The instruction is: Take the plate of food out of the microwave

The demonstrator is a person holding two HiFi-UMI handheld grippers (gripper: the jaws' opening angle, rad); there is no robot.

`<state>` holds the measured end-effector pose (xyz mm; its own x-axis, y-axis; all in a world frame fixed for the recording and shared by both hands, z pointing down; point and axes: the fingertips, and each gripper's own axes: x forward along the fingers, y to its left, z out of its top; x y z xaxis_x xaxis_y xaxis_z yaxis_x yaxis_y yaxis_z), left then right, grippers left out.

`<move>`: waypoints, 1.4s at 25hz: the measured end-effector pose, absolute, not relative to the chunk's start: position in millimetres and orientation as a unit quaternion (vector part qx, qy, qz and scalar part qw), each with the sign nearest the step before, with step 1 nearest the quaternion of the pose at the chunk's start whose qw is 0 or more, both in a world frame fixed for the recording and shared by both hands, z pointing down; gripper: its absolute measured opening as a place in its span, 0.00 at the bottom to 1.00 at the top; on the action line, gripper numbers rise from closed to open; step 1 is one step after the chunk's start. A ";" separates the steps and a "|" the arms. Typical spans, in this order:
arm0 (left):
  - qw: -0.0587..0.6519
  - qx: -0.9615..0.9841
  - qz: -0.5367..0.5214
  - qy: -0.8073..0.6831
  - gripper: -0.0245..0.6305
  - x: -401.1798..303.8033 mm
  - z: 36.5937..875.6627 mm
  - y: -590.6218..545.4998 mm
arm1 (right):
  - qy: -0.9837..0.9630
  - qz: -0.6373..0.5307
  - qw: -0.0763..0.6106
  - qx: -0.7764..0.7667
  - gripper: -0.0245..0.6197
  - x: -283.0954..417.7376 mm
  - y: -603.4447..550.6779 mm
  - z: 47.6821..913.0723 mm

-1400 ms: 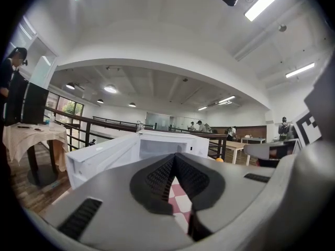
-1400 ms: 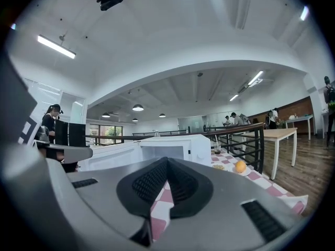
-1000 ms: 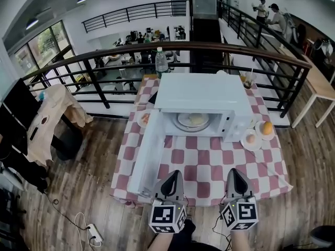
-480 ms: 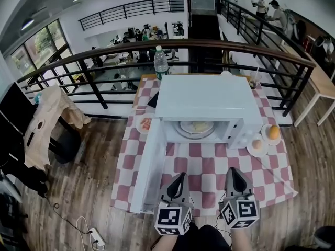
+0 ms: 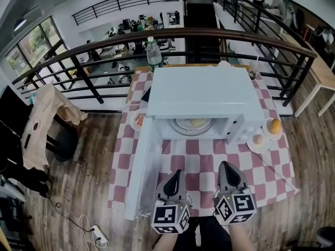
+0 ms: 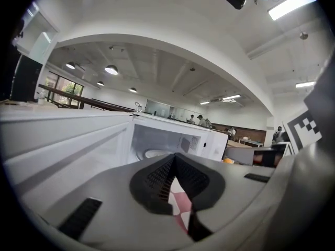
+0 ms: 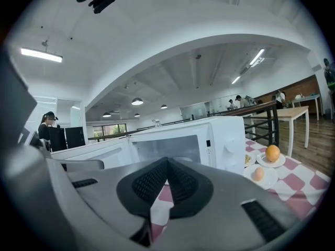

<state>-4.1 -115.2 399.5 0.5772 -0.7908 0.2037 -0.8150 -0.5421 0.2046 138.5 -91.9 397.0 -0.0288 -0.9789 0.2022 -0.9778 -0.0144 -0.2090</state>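
Observation:
A white microwave (image 5: 201,95) stands on a red-and-white checked table, its door (image 5: 140,163) swung open toward the left. Inside on the turntable rests a plate of pale food (image 5: 192,124), also visible in the left gripper view as the plate (image 6: 153,153). My left gripper (image 5: 177,175) and right gripper (image 5: 226,167) hover side by side over the table's near edge, both shut and empty, well short of the cavity. In the right gripper view the microwave (image 7: 209,140) lies ahead, left of centre.
Right of the microwave sit a saucer with an orange (image 5: 275,126) and a saucer with an egg (image 5: 257,139). Another small plate (image 5: 138,120) lies left of the oven. A water bottle (image 5: 153,52) stands behind it by the railing. A draped chair (image 5: 44,119) is at left.
The head view has moved closer to the table. Both grippers have advanced slightly toward the microwave and still stay shut.

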 end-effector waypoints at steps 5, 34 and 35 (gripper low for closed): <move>0.155 0.868 0.052 -0.469 0.05 10.0 410.4 -130.4 | 0.713 -0.175 0.011 -0.679 0.02 148.8 -113.6 407.4; 0.290 0.778 -0.014 -0.557 0.05 32.6 463.9 -215.8 | 0.722 -0.331 0.121 -0.595 0.03 187.0 -204.7 466.3; 0.298 0.774 -0.017 -0.558 0.05 32.0 466.2 -217.5 | 0.716 -0.342 0.133 -0.593 0.03 185.7 -206.9 467.7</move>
